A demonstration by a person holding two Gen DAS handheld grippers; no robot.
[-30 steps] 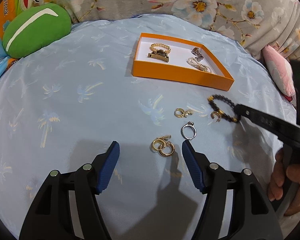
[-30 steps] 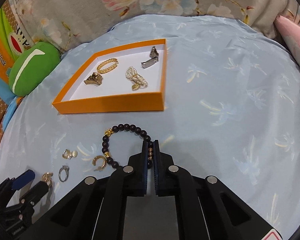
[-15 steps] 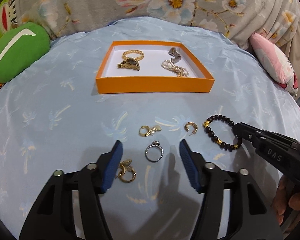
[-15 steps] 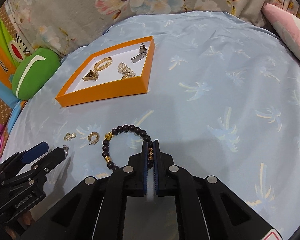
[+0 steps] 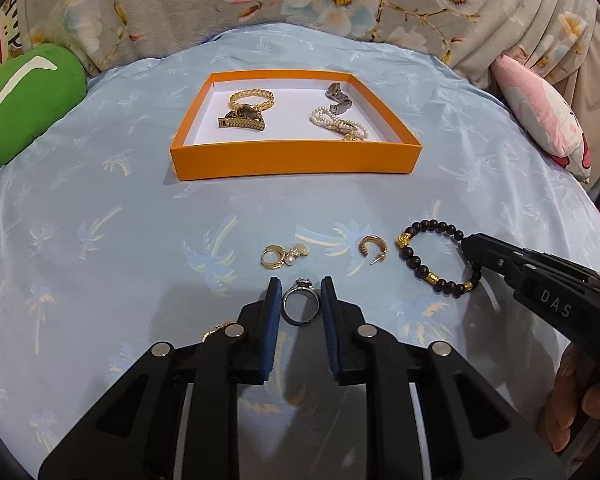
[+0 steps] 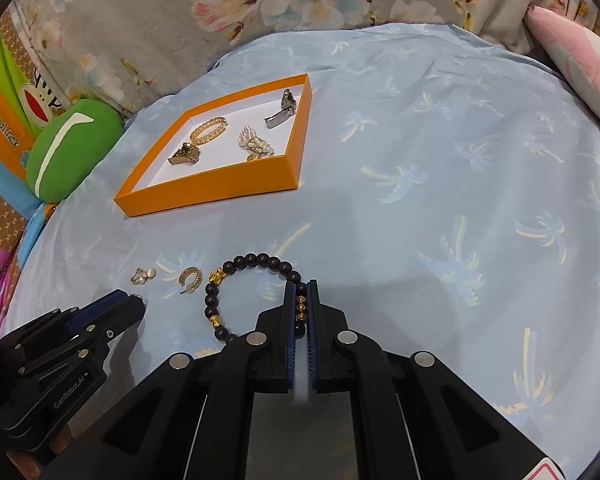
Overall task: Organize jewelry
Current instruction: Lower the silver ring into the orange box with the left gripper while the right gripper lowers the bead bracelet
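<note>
Silver ring [image 5: 301, 301] sits right between your left claw [image 5: 300, 300] in the left wrist view, both blue pads [image 5: 274, 308] touching its sides; the jaws have just been closing in on it, and the ring lies on the pale blue bed sheet [image 5: 100, 208]. Just beyond the claw you see a gold pearl earring [image 5: 282, 255] and, to its right, a gold hoop earring [image 5: 373, 247]. Further right lies the dark beaded bracelet [image 5: 424, 268], with your right claw [image 5: 470, 244] meeting its far side. Beyond them stands the orange tray [image 5: 296, 158], holding a gold chain bracelet [image 5: 253, 99], a gold watch [image 5: 242, 119], a pearl bracelet [image 5: 339, 123] and a silver clasp piece [image 5: 338, 98]. A green cushion [image 5: 24, 104] lies at the left, a pink pillow [image 5: 540, 116] at the right.

Your right wrist view shows the right claw [image 6: 301, 296] clamped on the beaded bracelet [image 6: 236, 280], jaws nearly together with its beads pinched between them, the rest of the loop resting on the sheet [image 6: 440, 168] to the left. The hoop earring [image 6: 191, 279] and pearl earring [image 6: 143, 275] lie further left, near your left claw [image 6: 128, 300], whose grip is hidden from this side. The orange tray [image 6: 220, 188] stands well beyond.
</note>
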